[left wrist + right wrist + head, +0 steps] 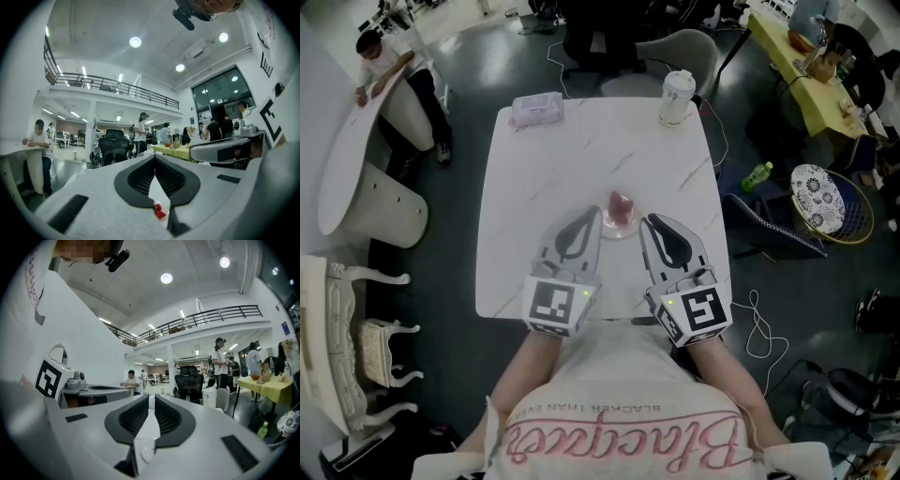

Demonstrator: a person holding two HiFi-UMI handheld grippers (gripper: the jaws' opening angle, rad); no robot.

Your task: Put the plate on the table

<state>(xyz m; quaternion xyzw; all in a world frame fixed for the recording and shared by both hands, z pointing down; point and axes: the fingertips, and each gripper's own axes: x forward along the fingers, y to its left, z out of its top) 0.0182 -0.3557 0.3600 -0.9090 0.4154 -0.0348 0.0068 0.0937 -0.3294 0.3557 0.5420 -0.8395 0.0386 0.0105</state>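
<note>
At the left, the left claw is held low over the white counter, its jaws pointed away from the person. In the left gripper view the tips are seen to meet, only a thin slit is left behind them, and nothing is gripped. A small red thing is glimpsed low in that slit, and what it is cannot be told. Just right of this claw, near the middle of the counter, the plate is found, a small clear dish on which a pink piece is carried. It appears to be set flat on the counter already, so the task is judged done or all but done. Just right of the plate the right claw is held, parted by a narrow slit along its length, with nothing clamped. The plate is thus closely flanked, beside the forward half of each pair of jaws and about equally near to both. Being round, it offers no long axis. Any withdrawal is best made straight back toward the person, so that the dish is not nudged sideways.
</note>
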